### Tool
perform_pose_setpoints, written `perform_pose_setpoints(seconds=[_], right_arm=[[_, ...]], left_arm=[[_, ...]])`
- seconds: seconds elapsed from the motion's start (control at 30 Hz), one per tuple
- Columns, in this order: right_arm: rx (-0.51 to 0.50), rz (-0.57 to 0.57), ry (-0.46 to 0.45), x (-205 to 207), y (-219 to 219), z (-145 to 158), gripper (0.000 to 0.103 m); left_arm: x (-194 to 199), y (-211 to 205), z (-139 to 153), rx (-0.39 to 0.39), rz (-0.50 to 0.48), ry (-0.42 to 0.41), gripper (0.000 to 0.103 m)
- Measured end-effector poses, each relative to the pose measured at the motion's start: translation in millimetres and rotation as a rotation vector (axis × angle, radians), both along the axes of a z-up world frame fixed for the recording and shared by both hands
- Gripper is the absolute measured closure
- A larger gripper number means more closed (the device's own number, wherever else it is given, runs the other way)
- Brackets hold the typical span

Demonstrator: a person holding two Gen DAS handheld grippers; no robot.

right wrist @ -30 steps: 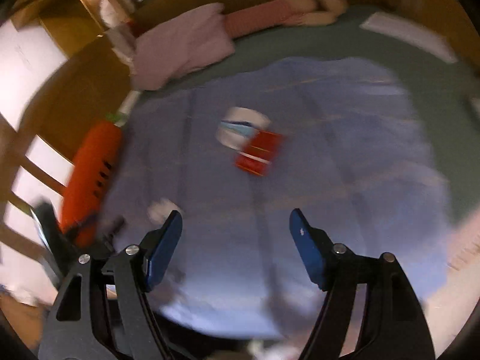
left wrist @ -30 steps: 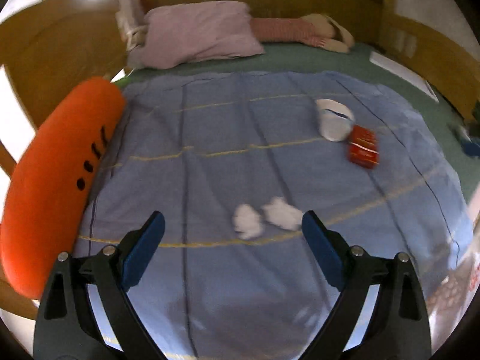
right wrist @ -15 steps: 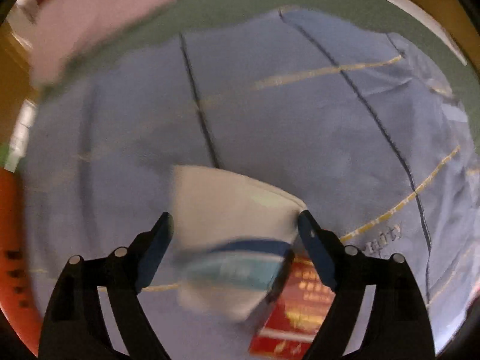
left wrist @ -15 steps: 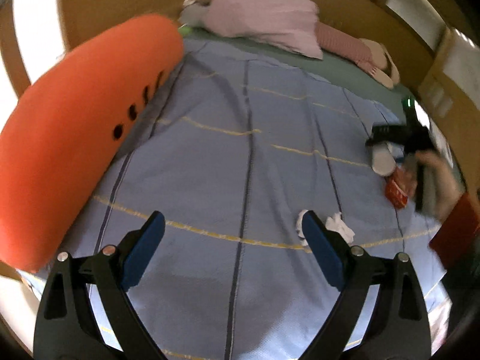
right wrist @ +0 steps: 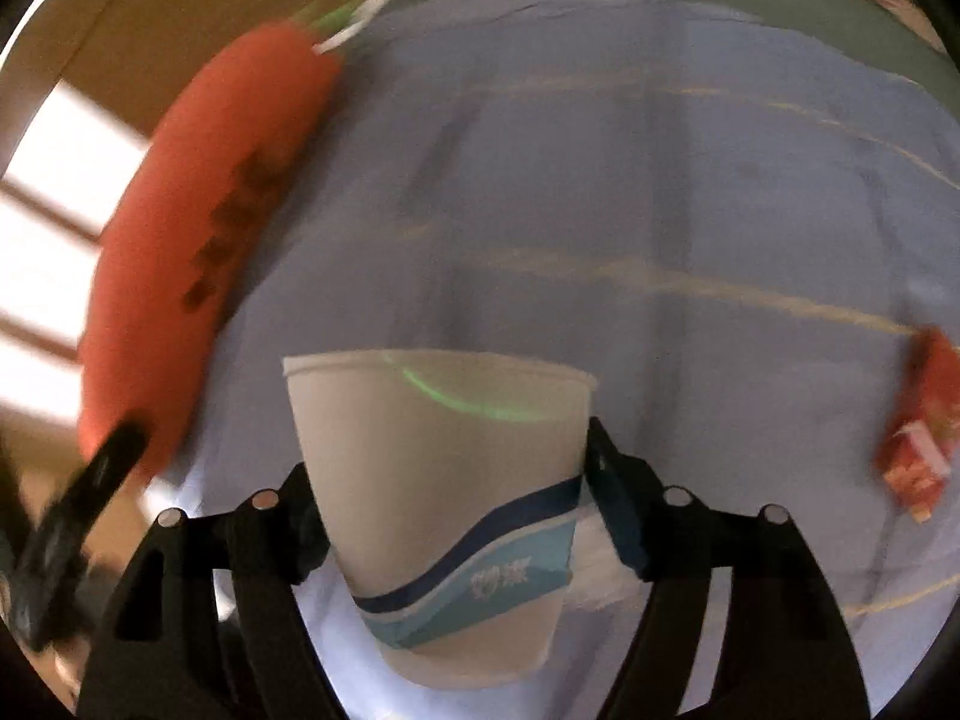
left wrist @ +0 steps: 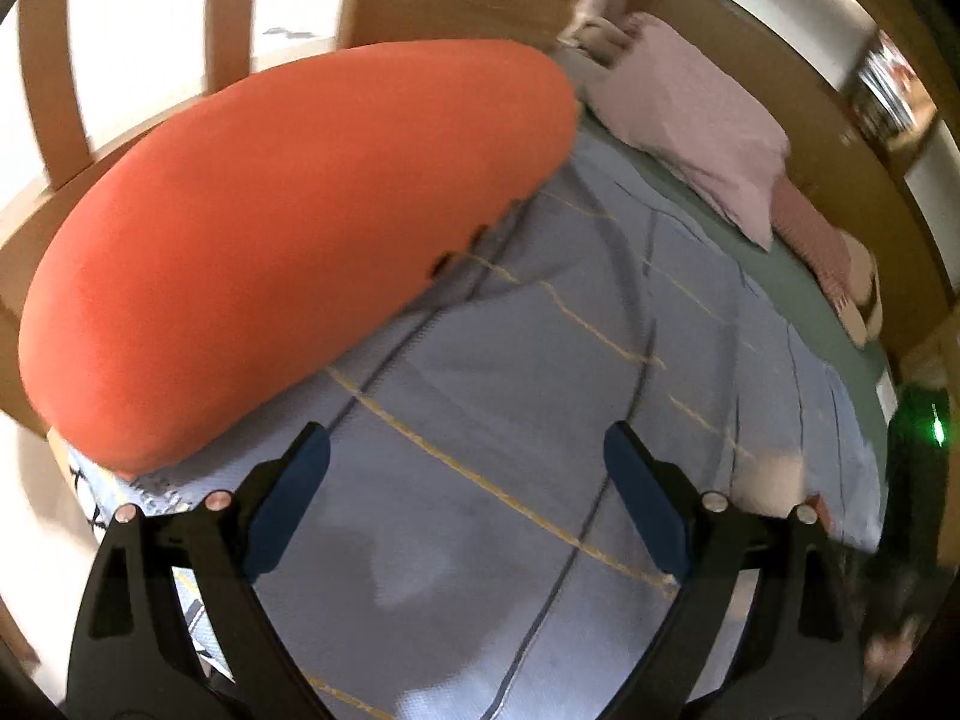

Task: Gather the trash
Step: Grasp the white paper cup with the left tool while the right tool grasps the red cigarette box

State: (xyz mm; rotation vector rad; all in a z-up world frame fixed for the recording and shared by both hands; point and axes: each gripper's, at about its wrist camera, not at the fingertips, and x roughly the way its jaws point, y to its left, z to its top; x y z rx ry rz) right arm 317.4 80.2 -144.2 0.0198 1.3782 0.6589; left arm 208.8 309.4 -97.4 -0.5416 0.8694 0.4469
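- Left wrist view: the left gripper [left wrist: 467,468] hangs over the blue blanket [left wrist: 540,396] with its two blue fingers [left wrist: 288,498] wide apart. Nothing is between them.
- A big orange carrot pillow [left wrist: 288,240] lies along the left side of the blanket, right next to the left finger. Small dark marks run down its side.
- A pink pillow [left wrist: 690,138] sits at the far end of the bed, on the green sheet [left wrist: 798,276].
- A pale blurry lump [left wrist: 771,468] lies on the blanket near the right finger. It is too fuzzy to say what it is. A bit of red [left wrist: 819,510] peeks out just behind the gripper's right arm.
- No writing can be read in this view.
- Right wrist view: the right gripper [right wrist: 447,498] has a white paper cup [right wrist: 444,504] between its fingers. Both pads press on the cup's sides, so the cup is clamped. The jaws have just been closing a little.
- The cup's open wide end points away from the camera and its narrow bottom points back toward it. Its long way runs along the fingers.
- The cup has a dark blue wavy line and a light blue band with small pale writing, too blurry to read.
- A red box [right wrist: 921,426] lies on the blanket at the right edge, well apart from the cup. Its print is too blurry to read.
- The carrot pillow lies on the left, with green leaves at its far end.
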Motion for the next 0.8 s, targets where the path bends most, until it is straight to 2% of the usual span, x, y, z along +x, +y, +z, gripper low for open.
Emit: perform_pose_setpoints(seconds=[0.07, 0.17, 0.2, 0.27, 0.3, 0.37, 0.43, 0.5, 0.57, 0.63, 0.67, 0.73, 0.8], right_arm=[[-0.015, 0.095, -0.005, -15, 16, 7, 0.023], [-0.029, 0.064, -0.1, -15, 1, 29, 0.017], [-0.072, -0.027, -0.178, -6, -25, 41, 0.013], [-0.147, -0.167, -0.246, 2, -59, 49, 0.01], [-0.249, -0.33, -0.275, 16, -98, 47, 0.009], [-0.333, -0.487, -0.256, 32, -140, 37, 0.009], [-0.398, -0.61, -0.195, 45, -186, 14, 0.009], [-0.43, -0.644, -0.137, 52, -211, -7, 0.009], [-0.392, -0.654, -0.062, 53, -230, -30, 0.01], [-0.343, -0.675, -0.024, 49, -241, -40, 0.026], [-0.368, -0.669, -0.059, 45, -239, -39, 0.029], [-0.386, -0.618, -0.087, 42, -231, -34, 0.047], [-0.349, -0.579, -0.067, 36, -224, -31, 0.047]], left_arm=[[0, 1, -4, -0.013, -0.001, 0.019, 0.011], [1, 1, -11, -0.022, -0.028, 0.053, 0.011], [3, 0, -13, -0.032, -0.039, 0.061, 0.011], [3, -4, -16, -0.057, -0.056, 0.069, 0.01], [5, -6, -19, -0.075, -0.072, 0.078, 0.01], [8, -9, -24, -0.092, -0.092, 0.092, 0.009], [11, -15, -30, -0.119, -0.127, 0.109, 0.009], [16, -21, -35, -0.136, -0.148, 0.123, 0.008], [21, -26, -40, -0.146, -0.169, 0.134, 0.007], [27, -38, -47, -0.151, -0.214, 0.154, 0.007], [31, -45, -49, -0.139, -0.243, 0.17, 0.007], [37, -60, -54, -0.104, -0.3, 0.194, 0.007], [43, -77, -58, -0.064, -0.362, 0.21, 0.007]])
